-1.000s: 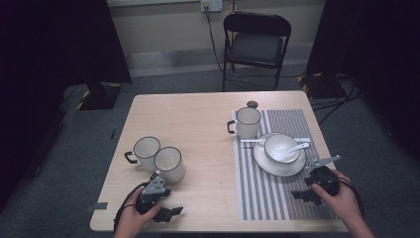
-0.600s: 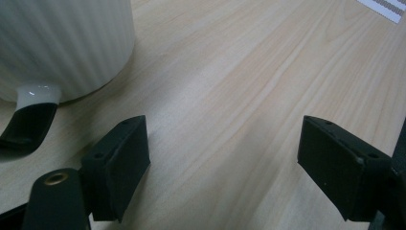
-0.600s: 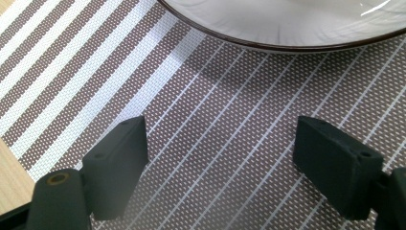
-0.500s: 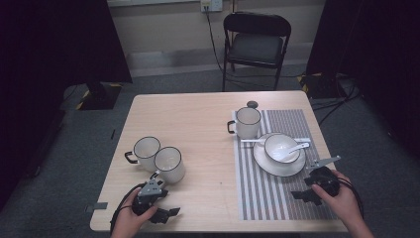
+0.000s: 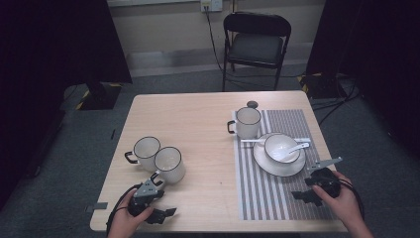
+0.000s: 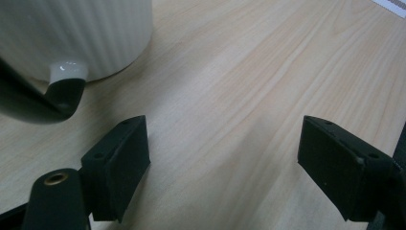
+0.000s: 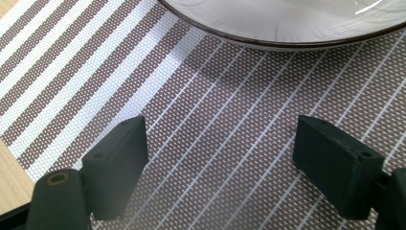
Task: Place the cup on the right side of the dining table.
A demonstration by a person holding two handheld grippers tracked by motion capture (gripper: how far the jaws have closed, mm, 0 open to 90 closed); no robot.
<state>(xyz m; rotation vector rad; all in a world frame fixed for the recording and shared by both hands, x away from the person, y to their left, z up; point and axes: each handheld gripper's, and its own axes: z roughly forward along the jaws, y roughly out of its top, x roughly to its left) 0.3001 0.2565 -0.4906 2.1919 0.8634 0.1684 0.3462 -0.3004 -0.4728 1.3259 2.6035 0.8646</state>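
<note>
High view: bowl [image 5: 281, 148] on plate [image 5: 270, 166] holds a spoon [image 5: 297, 147]; both tongs gape wide.

Wooden table [image 5: 198, 119]; two mugs [image 5: 157, 156] near left; striped placemat [image 5: 277, 183] right; third mug [image 5: 247, 122].

A white ribbed mug [image 5: 170, 164] with black rim and handle stands upright, touching its twin [image 5: 145, 152].

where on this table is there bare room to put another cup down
The widest bare wood lies between the two mugs at the left and the striped placemat, and along the far left edge. The placemat's far half is crowded by a third mug, a plate and a bowl.
</note>
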